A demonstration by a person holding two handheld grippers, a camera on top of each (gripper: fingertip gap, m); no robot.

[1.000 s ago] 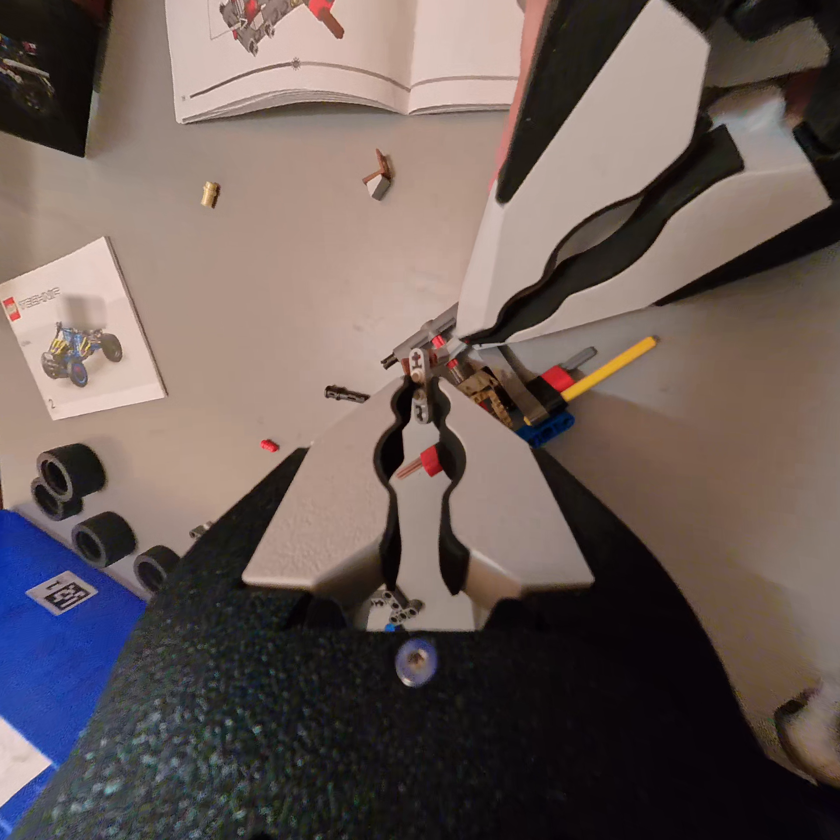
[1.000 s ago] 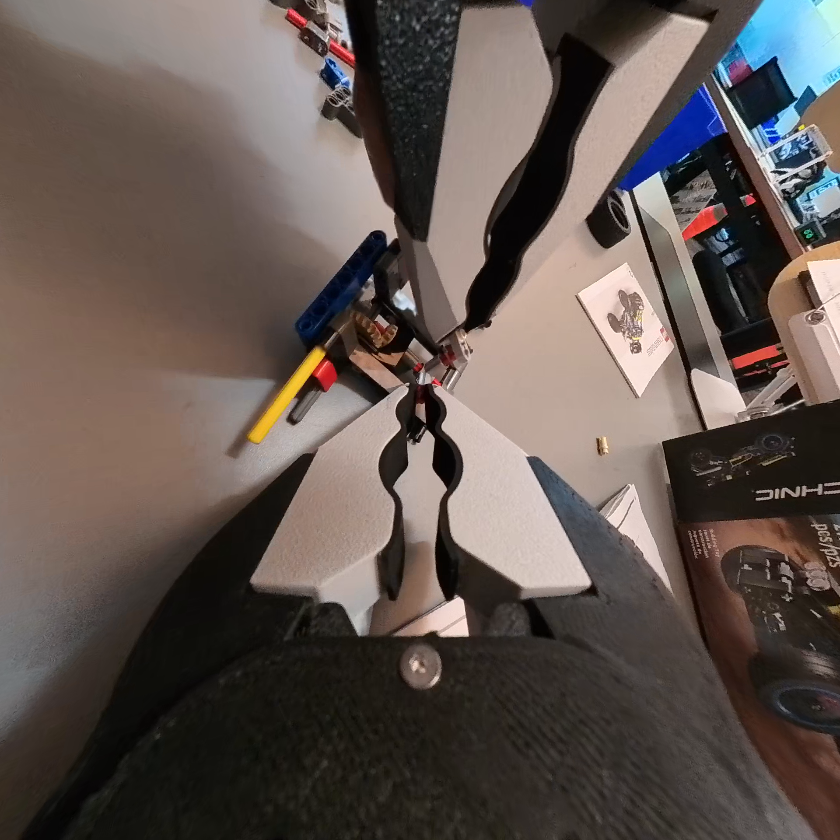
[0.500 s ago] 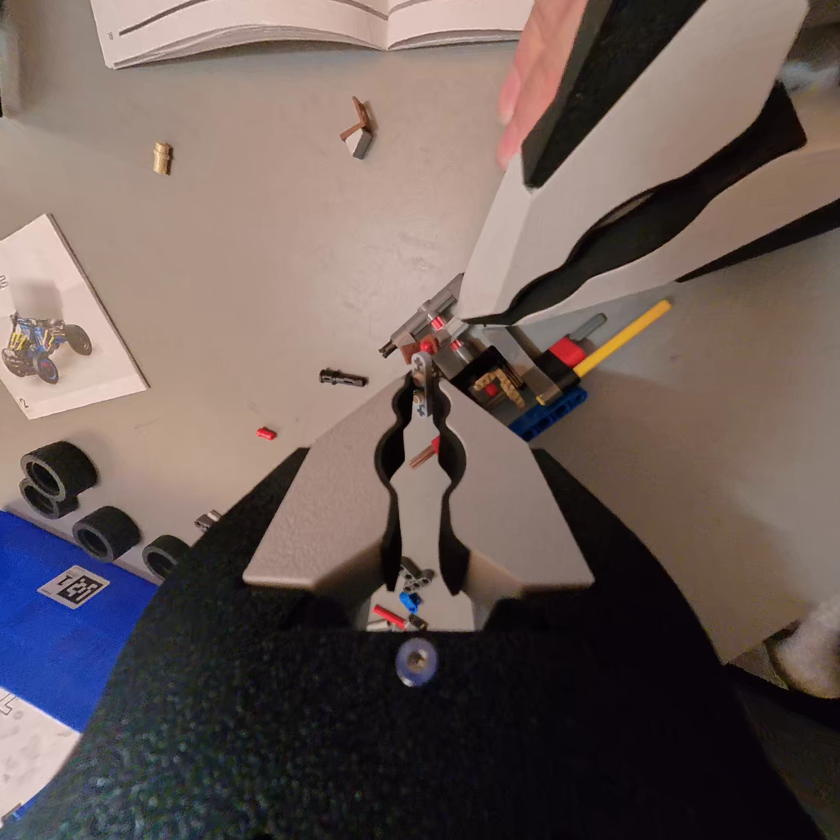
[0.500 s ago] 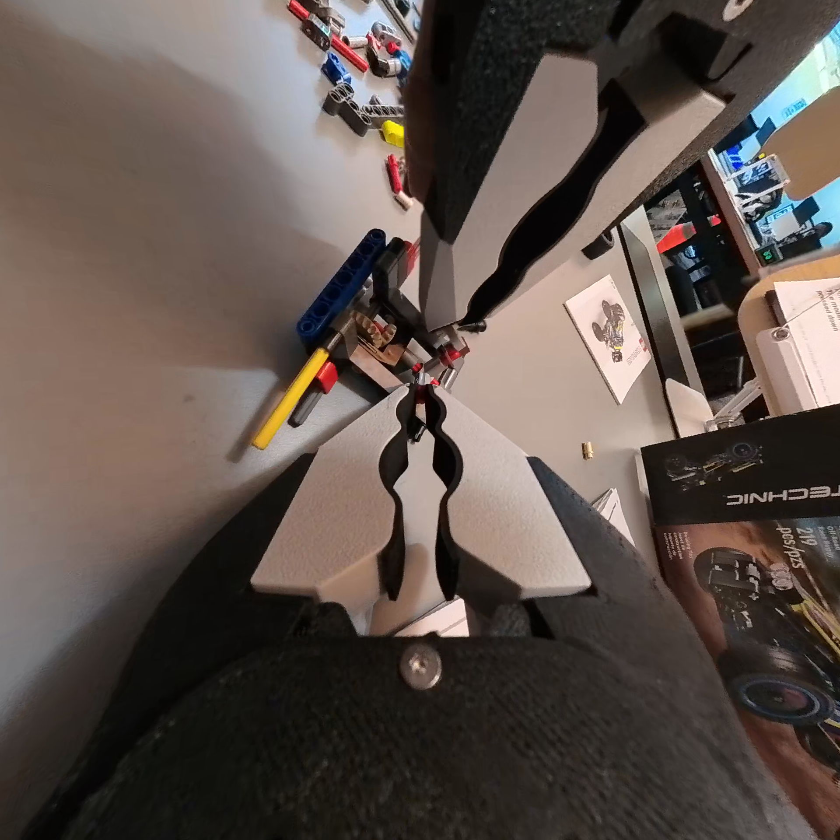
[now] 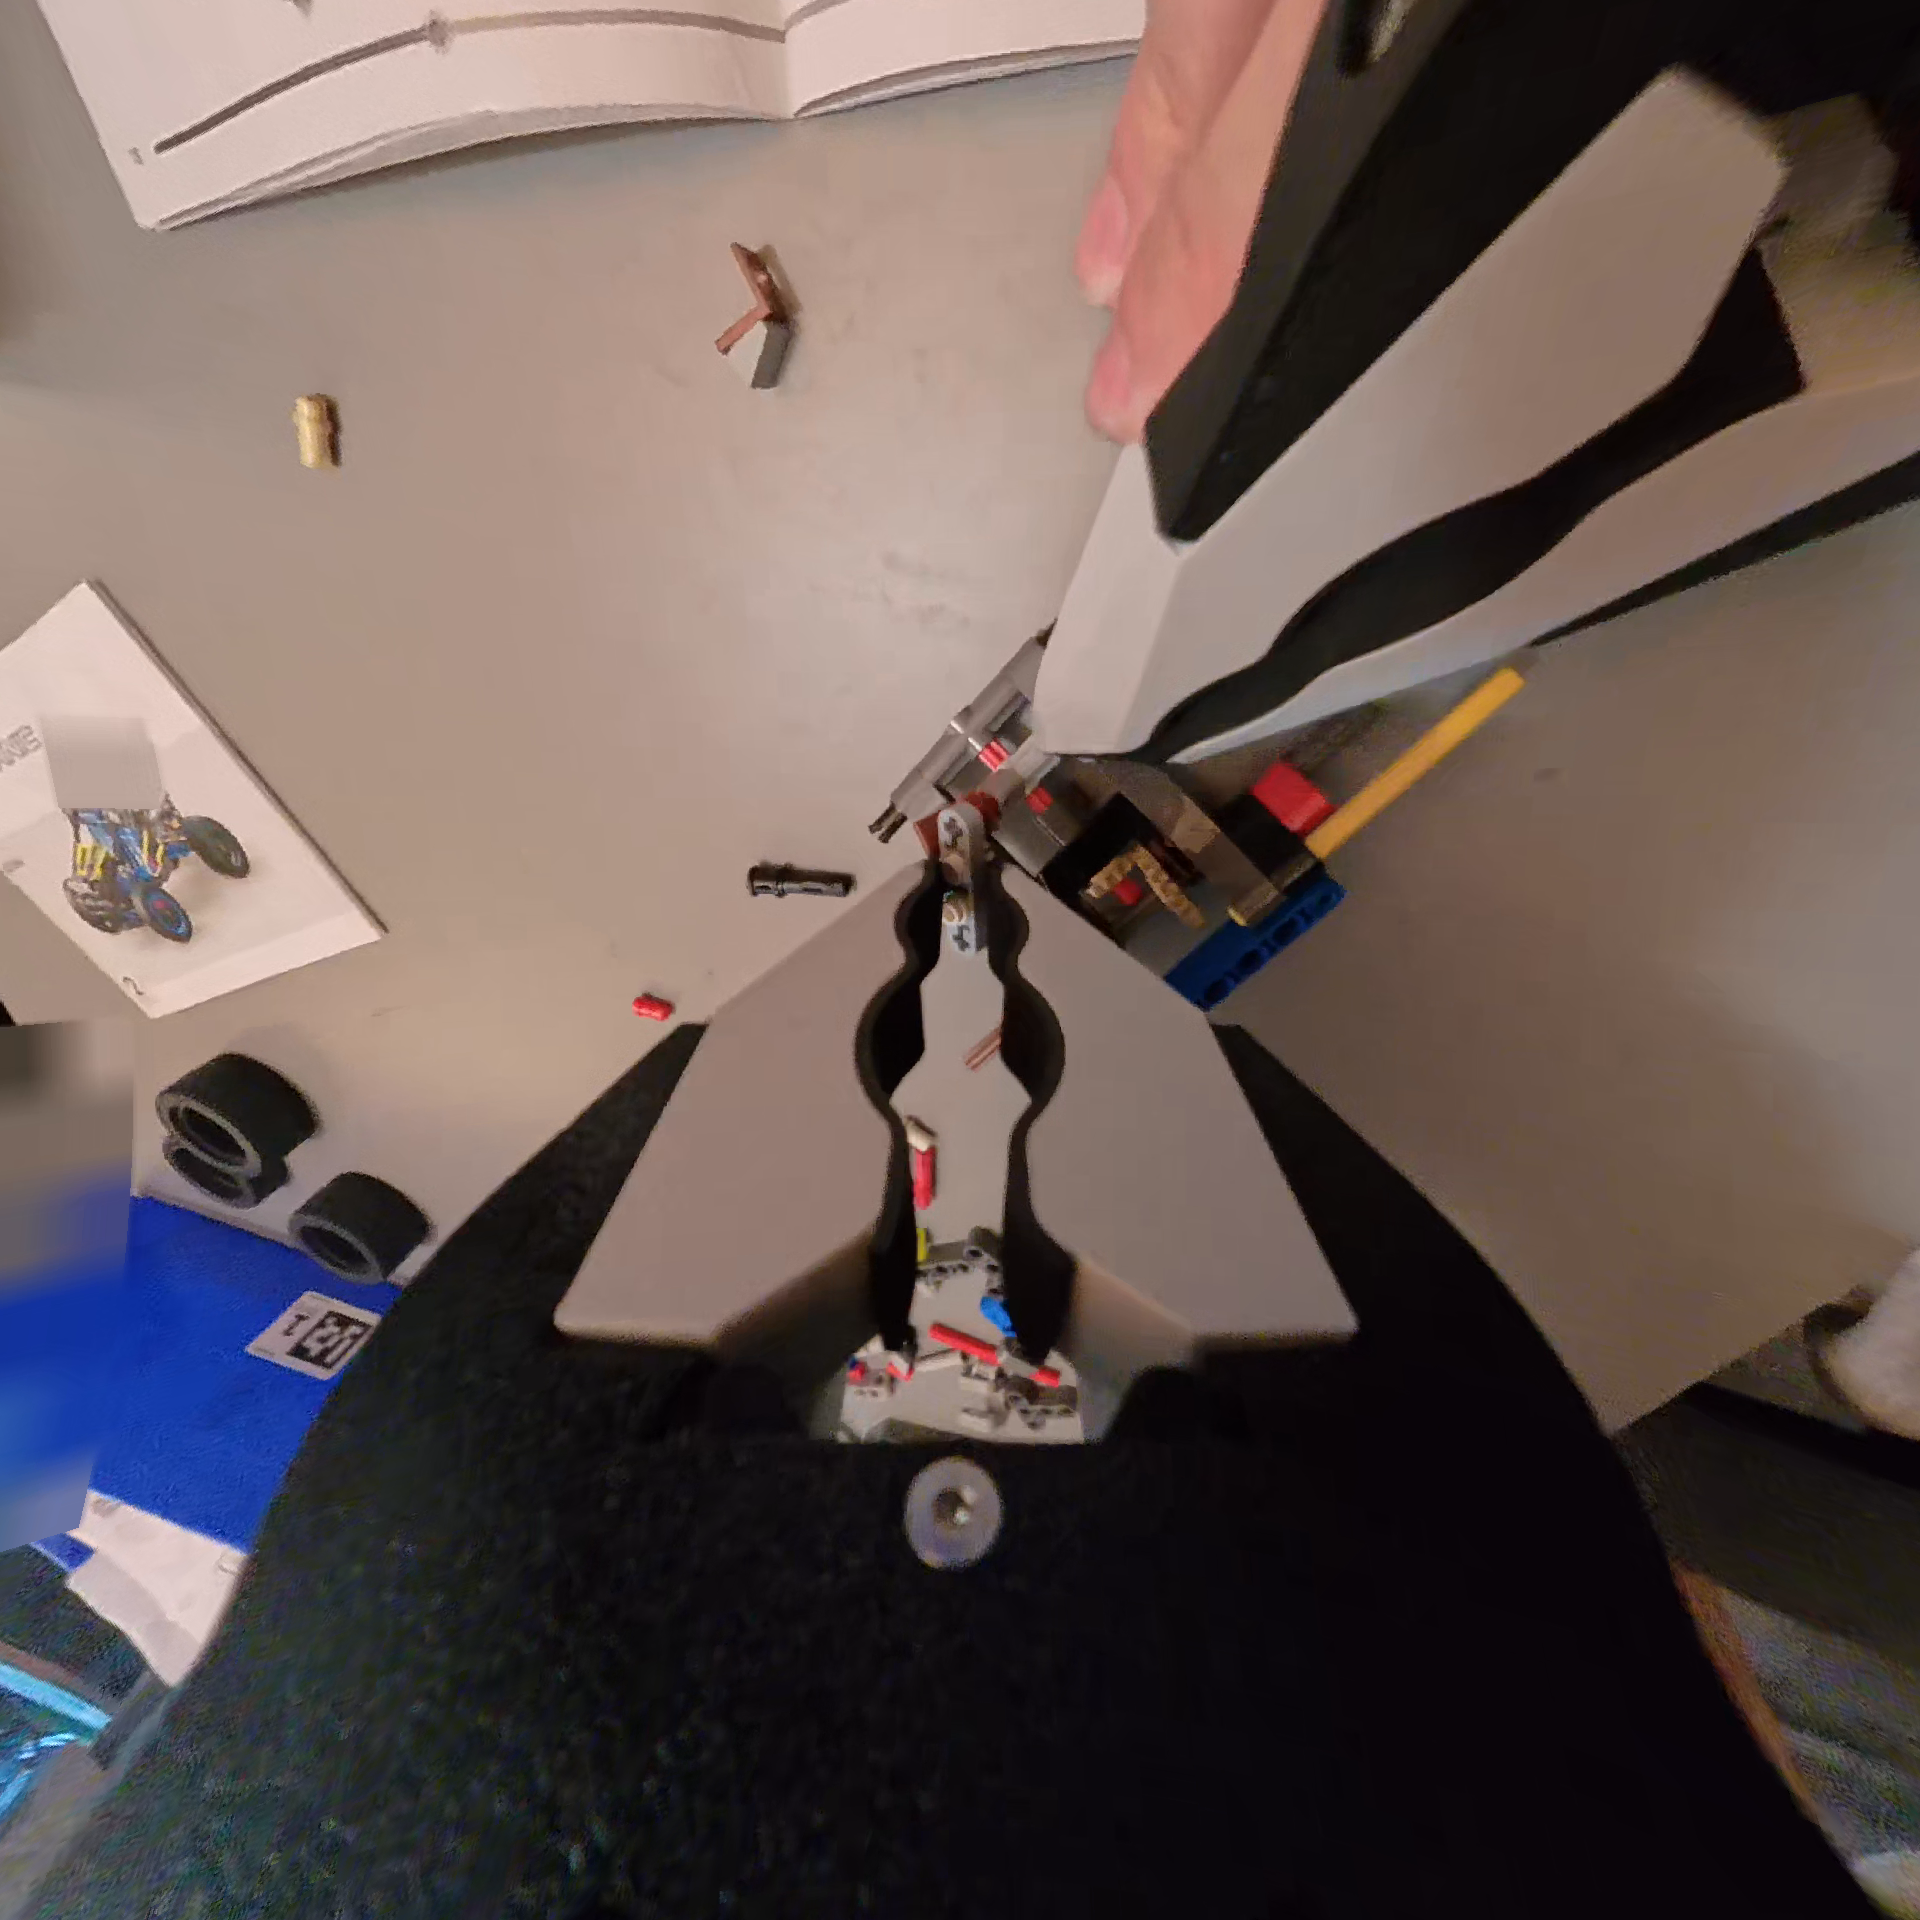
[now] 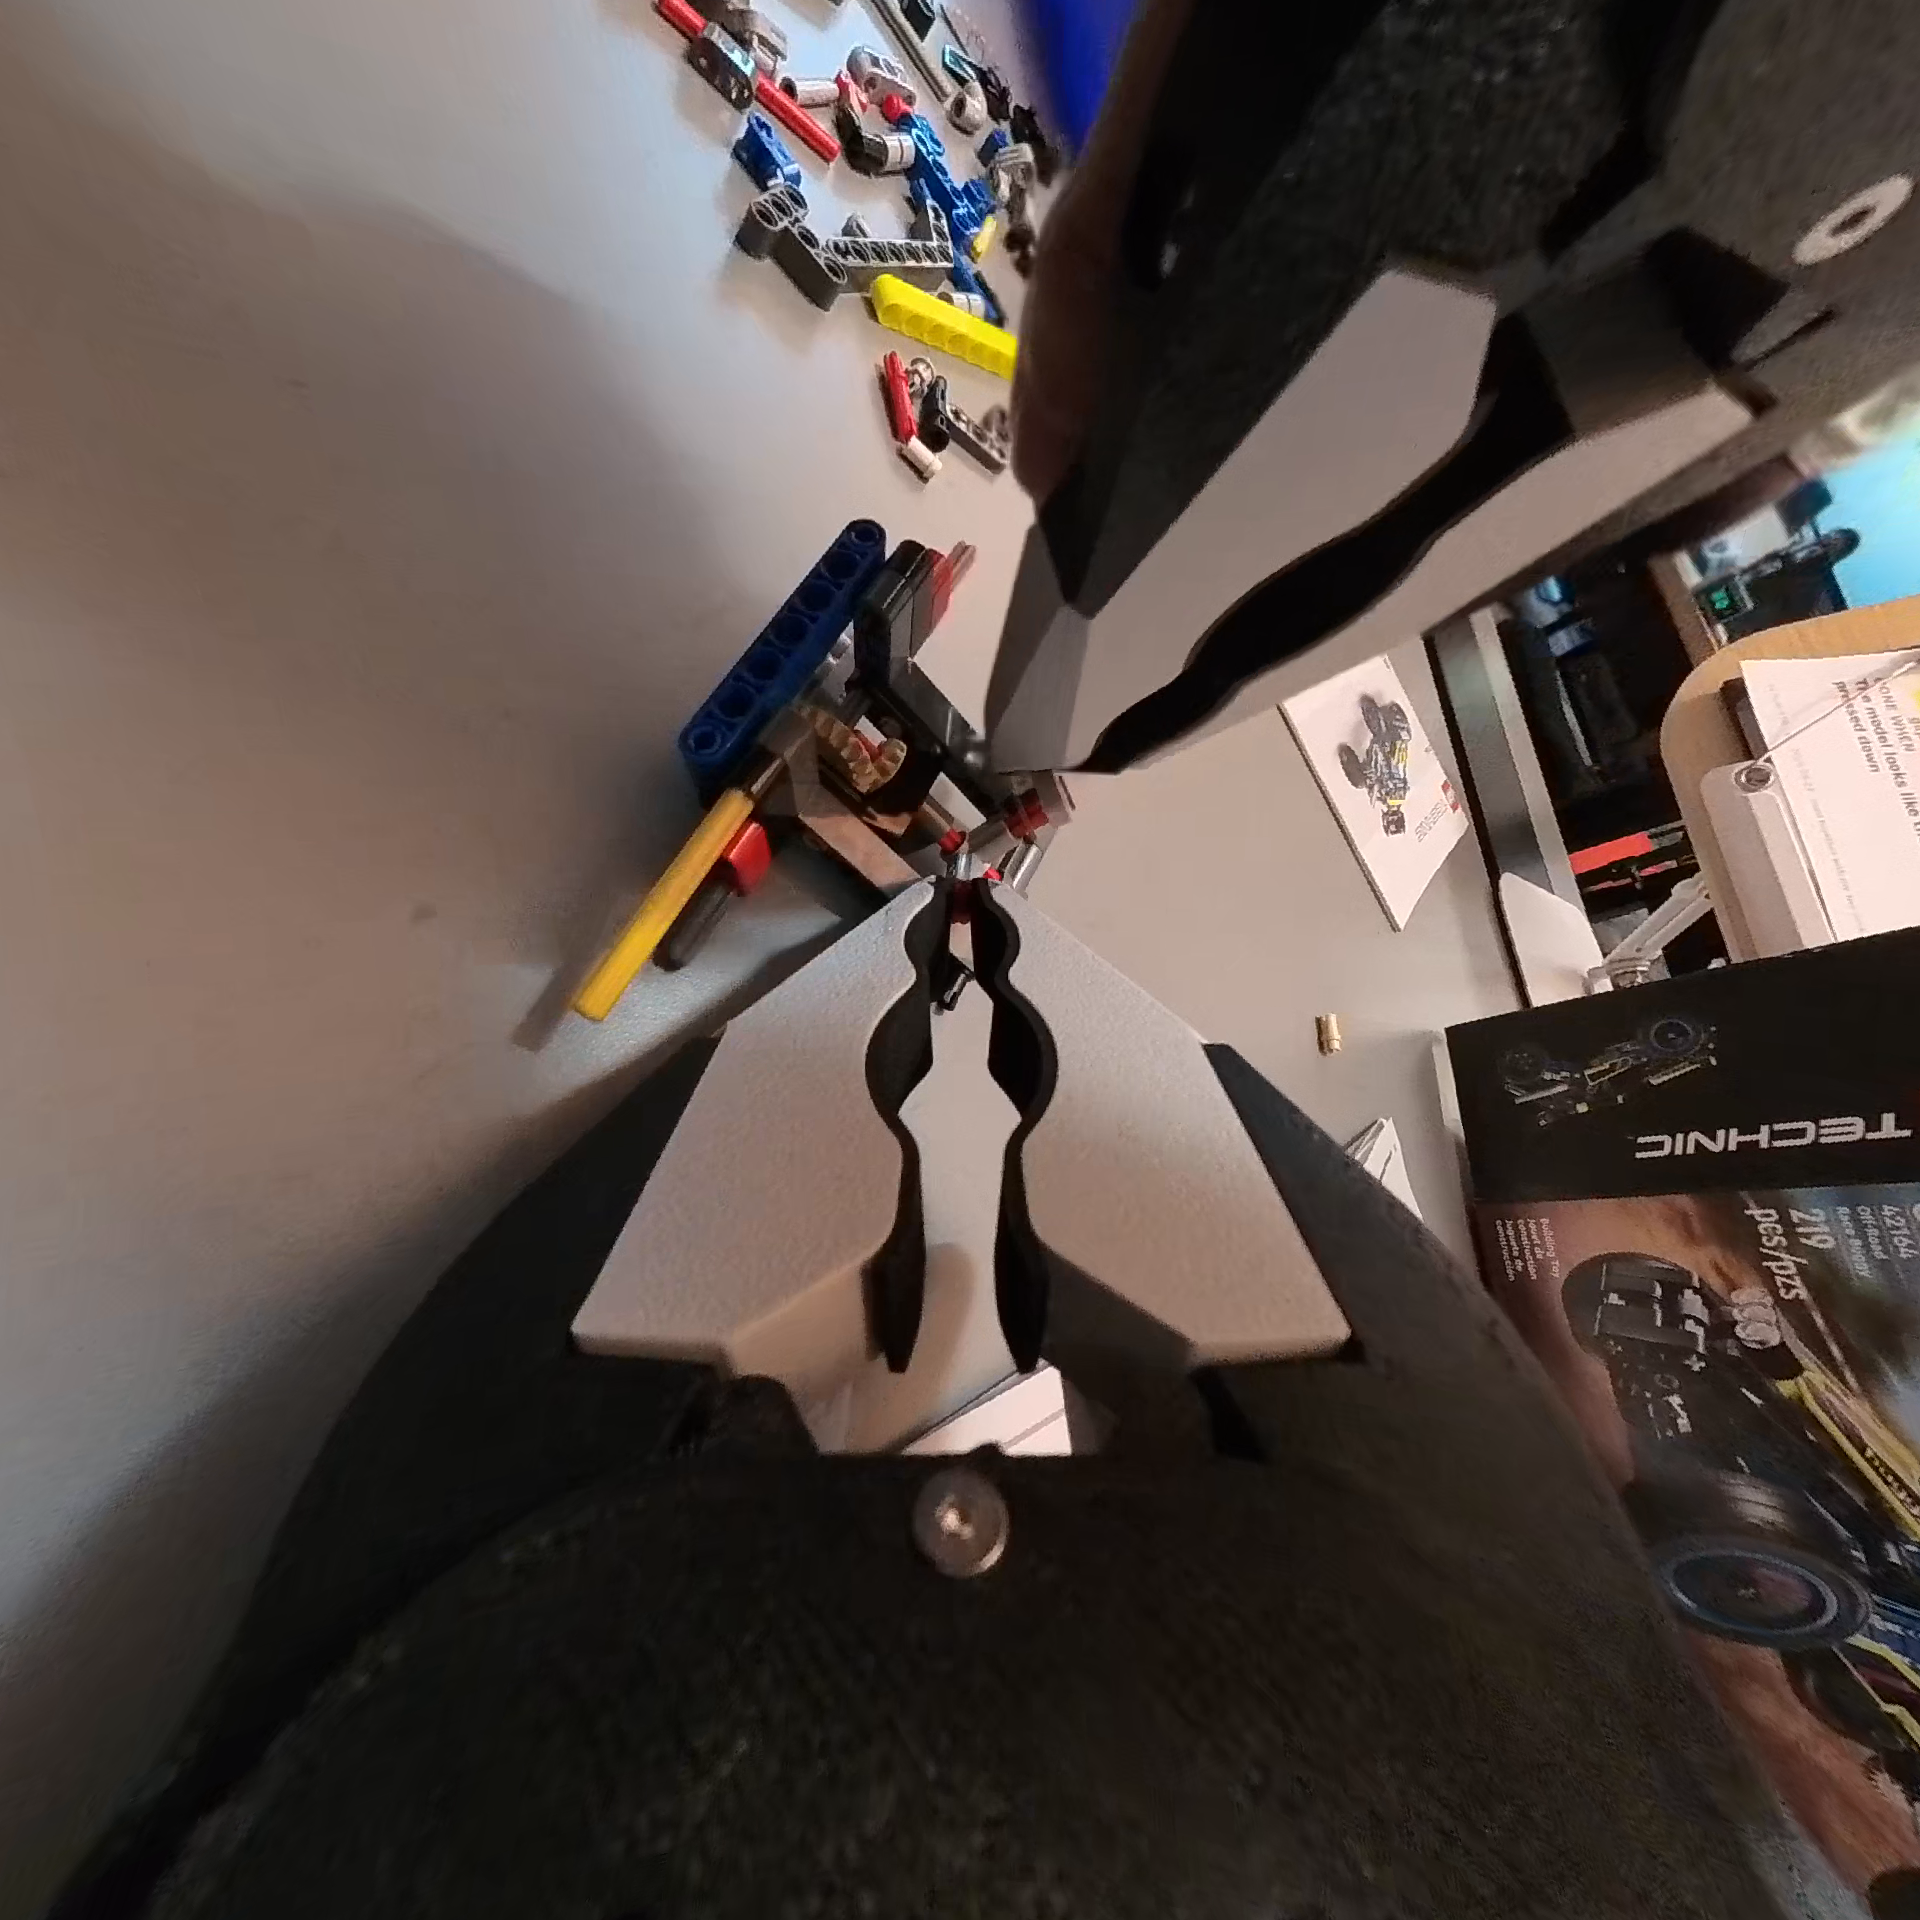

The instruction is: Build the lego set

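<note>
The partly built lego assembly (image 5: 1143,862) lies on the grey table: blue beam, yellow axle, black frame, tan gear. It also shows in the right wrist view (image 6: 831,769). My left gripper (image 5: 961,883) is shut on a small grey liftarm (image 5: 958,868) whose far end touches the assembly's grey-and-red link. My right gripper (image 6: 966,899) is shut on the assembly's near end, a grey link with red pins (image 6: 992,862). Each gripper shows in the other's view, coming in from the upper right: the right one (image 5: 1049,743), the left one (image 6: 1039,769). Both sets of tips meet at the link.
An open instruction book (image 5: 623,94), a small booklet (image 5: 156,810), a black pin (image 5: 800,881), a tan pin (image 5: 315,431), a brown-grey piece (image 5: 764,317) and black tyres (image 5: 234,1117) lie around. Loose parts (image 6: 883,187) sit at the far end; the set's box (image 6: 1714,1299) is at the right. The tips of both grippers are at nearly the same place. The brown-grey piece (image 5: 764,317) sits 8 cm or so from the ends of my right fingers.
My left gripper has shifted and tilted, and the grey liftarm now reaches the assembly's link. The red piece once seen between its fingers is out of sight. My right gripper keeps its hold.
</note>
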